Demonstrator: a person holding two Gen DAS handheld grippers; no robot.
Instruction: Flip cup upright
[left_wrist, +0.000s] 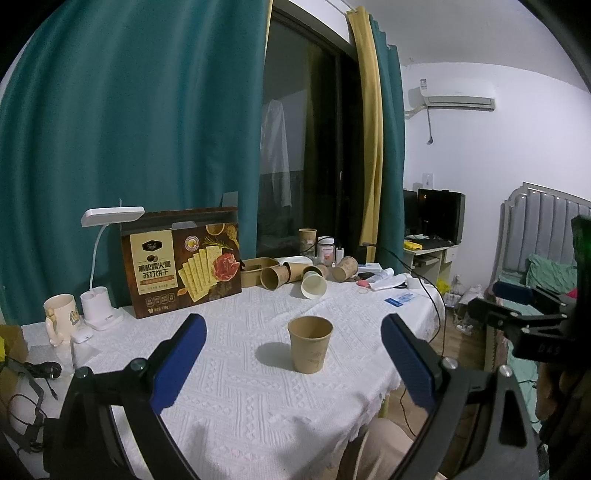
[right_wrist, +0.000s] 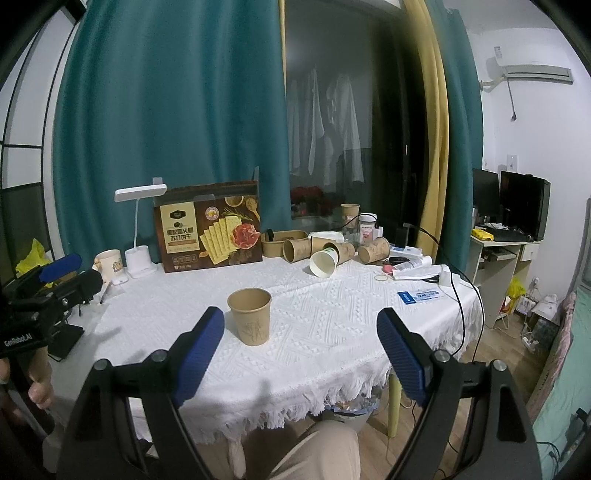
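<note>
One brown cup (left_wrist: 310, 343) stands upright mid-table, near the front edge, bare cloth around it. Five cups (left_wrist: 314, 283) lie toppled along the rear edge. My left gripper (left_wrist: 293, 363) and right gripper (right_wrist: 301, 356) are both spread apart, holding nothing.

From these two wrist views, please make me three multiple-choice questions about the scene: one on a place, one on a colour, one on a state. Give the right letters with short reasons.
1. Where does the cracker box stand?
A. at the back of the table, beside the desk lamp
B. on the floor
C. on the bed

2. What colour are the pads of the left hand-held gripper?
A. red
B. blue
C. white

3. How is the brown paper cup near the table's middle?
A. lying on its side
C. crushed flat
B. standing upright, mouth up

Answers:
1 A: the box stands on the white tablecloth next to the white lamp.
2 B: both pads are blue.
3 B: its open rim faces up in both views, and both the left and the right hand-held gripper are open and apart from it.
</note>
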